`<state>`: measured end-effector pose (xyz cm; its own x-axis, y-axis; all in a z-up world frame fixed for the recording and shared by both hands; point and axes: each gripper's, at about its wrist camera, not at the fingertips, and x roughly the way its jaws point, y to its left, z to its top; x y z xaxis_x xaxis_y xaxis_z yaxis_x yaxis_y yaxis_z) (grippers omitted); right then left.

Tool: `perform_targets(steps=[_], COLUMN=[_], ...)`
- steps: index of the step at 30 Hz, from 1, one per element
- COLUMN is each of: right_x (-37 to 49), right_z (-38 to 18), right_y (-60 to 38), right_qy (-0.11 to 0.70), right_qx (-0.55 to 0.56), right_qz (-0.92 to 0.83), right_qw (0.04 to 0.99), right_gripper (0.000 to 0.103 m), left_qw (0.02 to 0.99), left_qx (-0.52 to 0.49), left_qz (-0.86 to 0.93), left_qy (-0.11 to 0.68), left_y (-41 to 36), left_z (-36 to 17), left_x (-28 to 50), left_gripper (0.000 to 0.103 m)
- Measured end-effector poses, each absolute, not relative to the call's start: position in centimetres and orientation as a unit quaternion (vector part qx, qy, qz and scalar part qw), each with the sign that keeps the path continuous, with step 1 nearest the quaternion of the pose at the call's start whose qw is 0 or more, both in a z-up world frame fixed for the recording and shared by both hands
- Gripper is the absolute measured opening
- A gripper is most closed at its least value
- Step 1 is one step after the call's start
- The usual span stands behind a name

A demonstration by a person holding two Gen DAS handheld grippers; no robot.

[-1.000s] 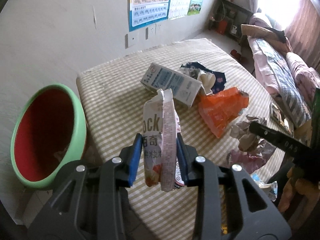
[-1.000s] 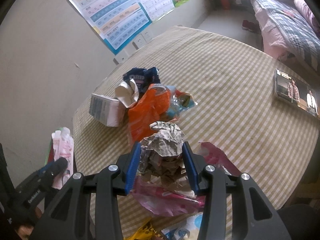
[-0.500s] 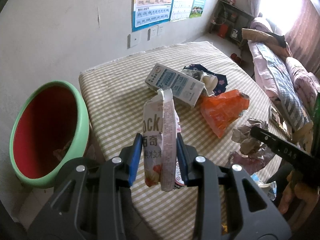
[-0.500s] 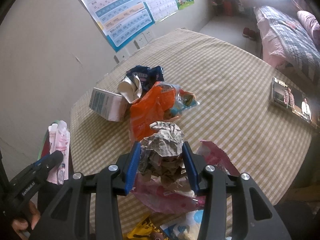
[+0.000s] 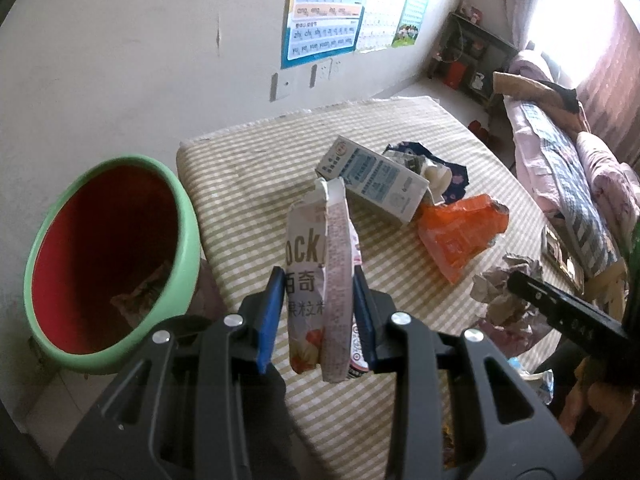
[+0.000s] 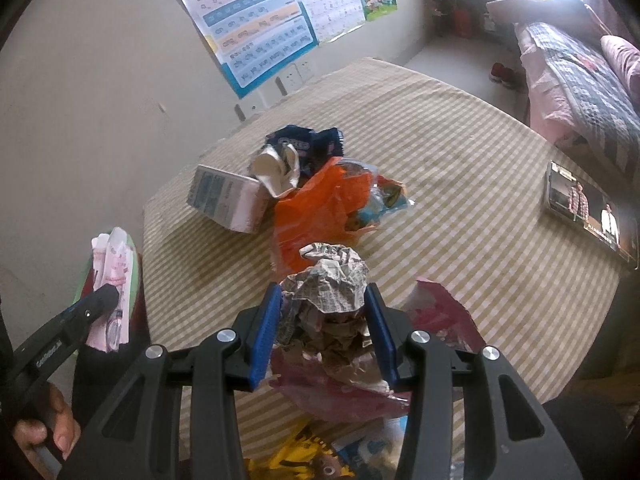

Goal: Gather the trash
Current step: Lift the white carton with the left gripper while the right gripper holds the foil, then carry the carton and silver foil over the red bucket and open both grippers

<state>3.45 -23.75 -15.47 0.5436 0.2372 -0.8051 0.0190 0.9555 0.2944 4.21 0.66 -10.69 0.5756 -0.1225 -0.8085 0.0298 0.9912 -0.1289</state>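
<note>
Covering most of both views, a table (image 5: 256,168) with a beige checked cloth is seen against a pale wall, and a green bin (image 5: 176,216) with a red inside stands just beside its left edge, below the tabletop. Near the middle of the cloth a loose heap of rubbish is gathered: a white and blue carton (image 5: 376,178) lies on its side, a dark blue wrapper (image 6: 304,144) is behind it, and an orange plastic bag (image 6: 316,216) lies in front, touching the carton.

Both grippers are tilted steeply down toward the table from its near side. The left gripper (image 5: 318,316) is held near the table's left edge, beside the bin, and a flattened pink and white snack packet (image 5: 324,280) is clamped upright between its blue pads, the jaws narrowed to the packet's thickness. In the right wrist view part of the person's hand (image 6: 44,428) is seen on the handle of this gripper.

The right gripper (image 6: 324,332) is held over the near part of the table, and a crumpled newspaper ball (image 6: 332,280) is pinched between its blue pads, which press on it from both sides at a part-open width. A pink torn wrapper (image 6: 444,312) lies under and beside the ball; whether it is also gripped cannot be told. A yellow packet (image 6: 304,456) is partly seen below the jaws.
</note>
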Motion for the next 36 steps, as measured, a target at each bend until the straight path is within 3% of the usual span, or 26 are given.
perform_targets(steps=[36], right_x=[1.9], right_z=[-11.8], right_y=[-16.9], right_qy=[0.453], right_qx=[0.113], right_qz=[0.145], right_qw=[0.872], right_gripper=[0.043], left_qw=[0.890], left_qx=[-0.076], left_qz=[-0.026], left_qy=[0.449], left_y=[3.1], left_z=[-10.3], left_x=[3.7], left_gripper=[0.033])
